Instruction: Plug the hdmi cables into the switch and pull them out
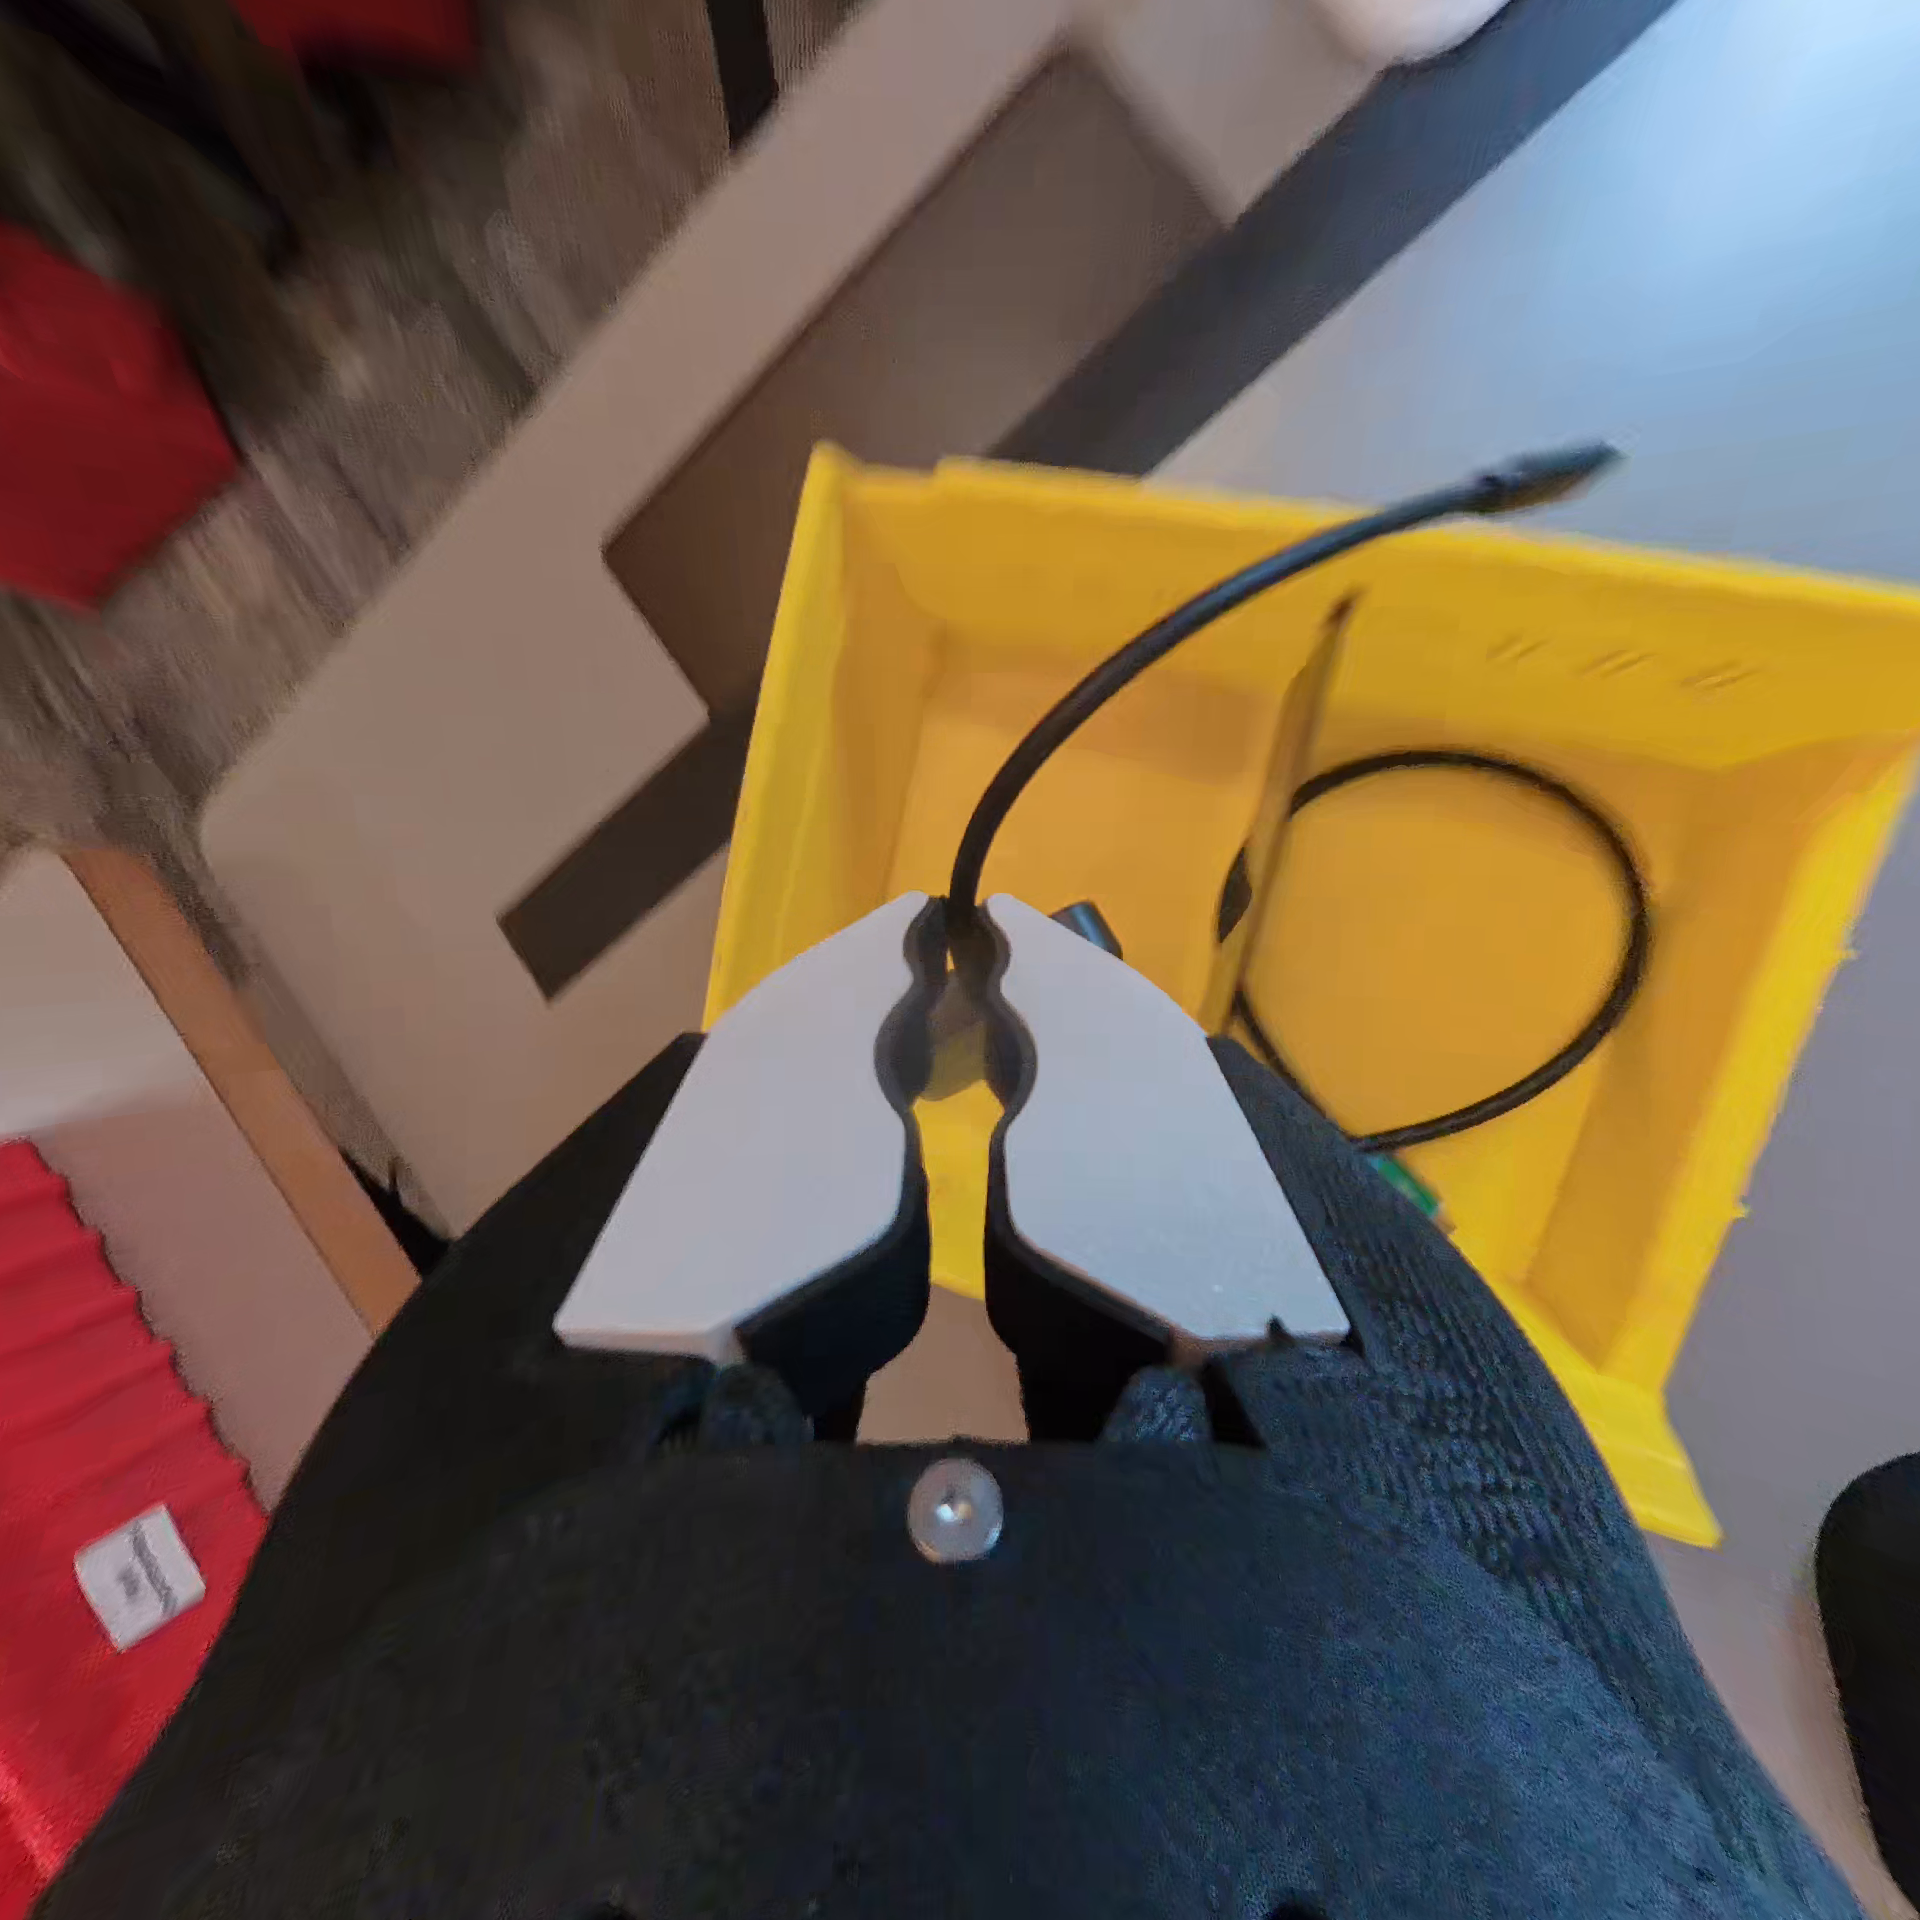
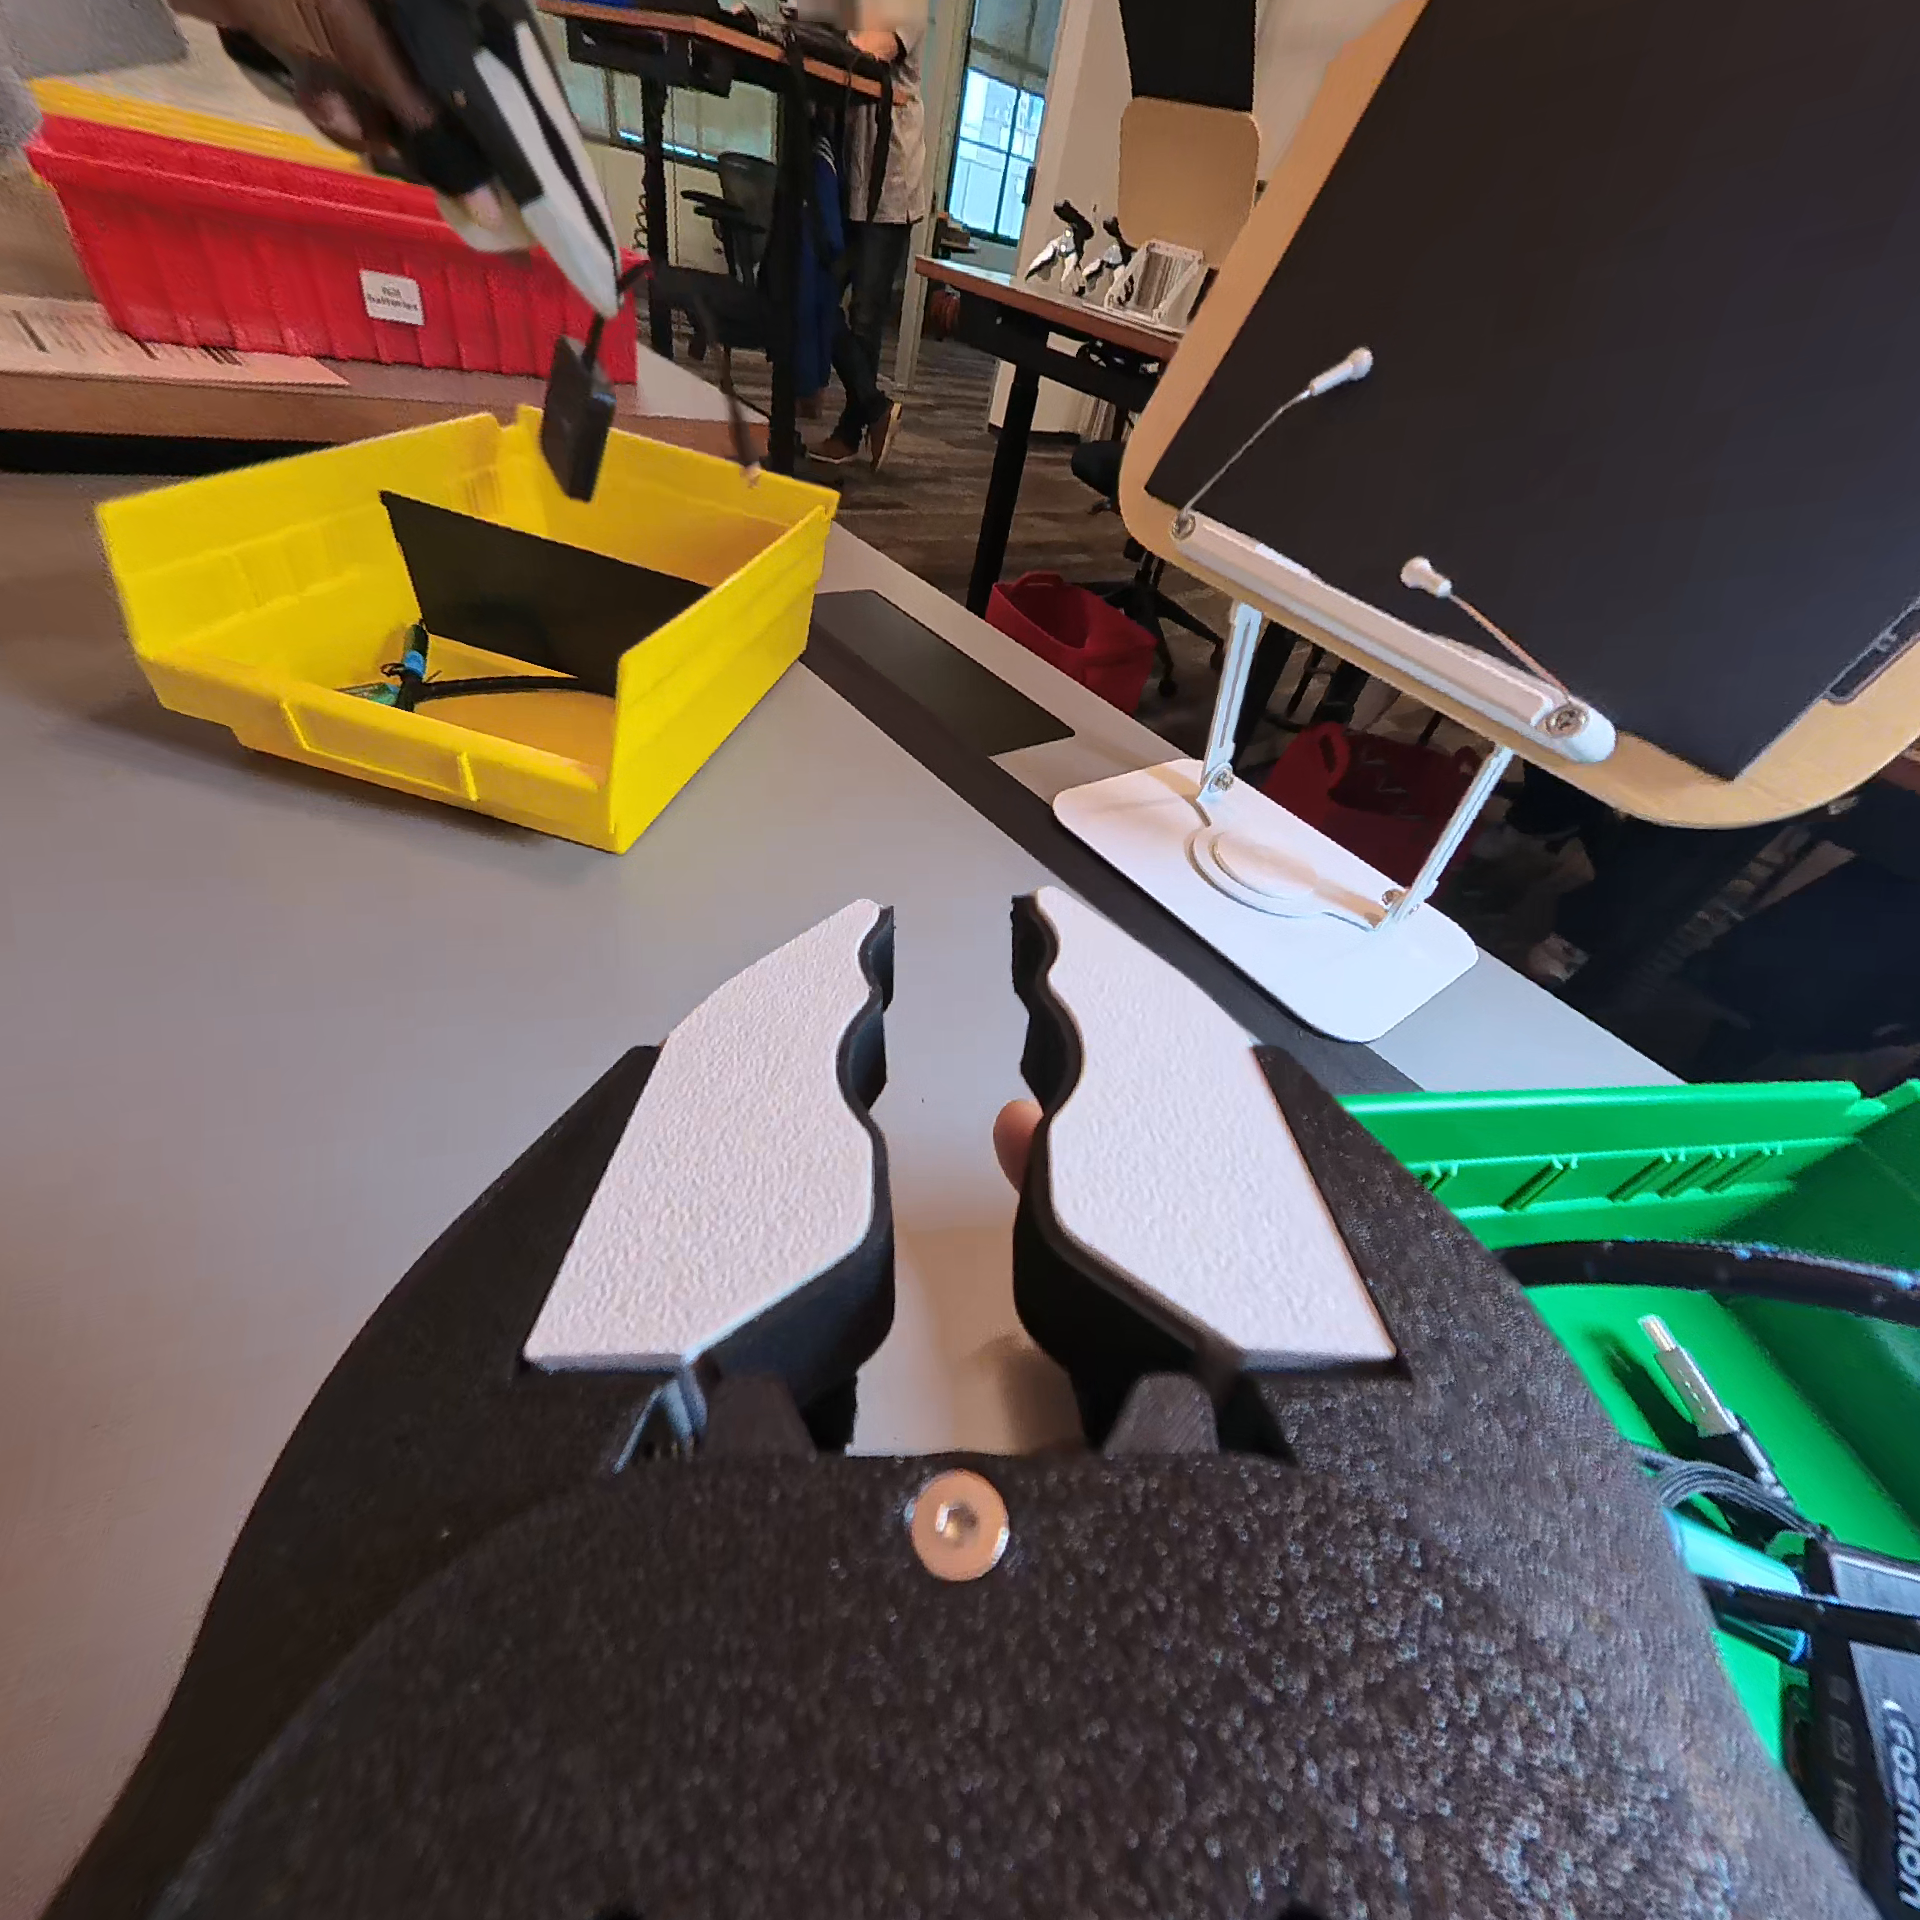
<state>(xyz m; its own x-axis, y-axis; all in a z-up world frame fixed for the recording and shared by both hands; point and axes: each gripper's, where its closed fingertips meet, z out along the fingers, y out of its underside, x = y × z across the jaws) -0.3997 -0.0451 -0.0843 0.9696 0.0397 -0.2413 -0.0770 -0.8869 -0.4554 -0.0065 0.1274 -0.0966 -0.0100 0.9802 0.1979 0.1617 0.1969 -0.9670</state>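
Left wrist view has the left tool (image 1: 961, 925) clenched on a thin black cable (image 1: 1122, 665) above the yellow bin (image 1: 831, 727), while right wrist view shows the right tool (image 2: 951, 914) released over the grey desk (image 2: 260, 987), a small black switch (image 2: 575, 421) dangling over that bin.

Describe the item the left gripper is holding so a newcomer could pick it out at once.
Start at the yellow bin on the grey table. Above it the left gripper is shut on a thin black cable. From that cable a small flat black box dangles in the air over the bin, unlike the coiled cable lying on the bin floor.
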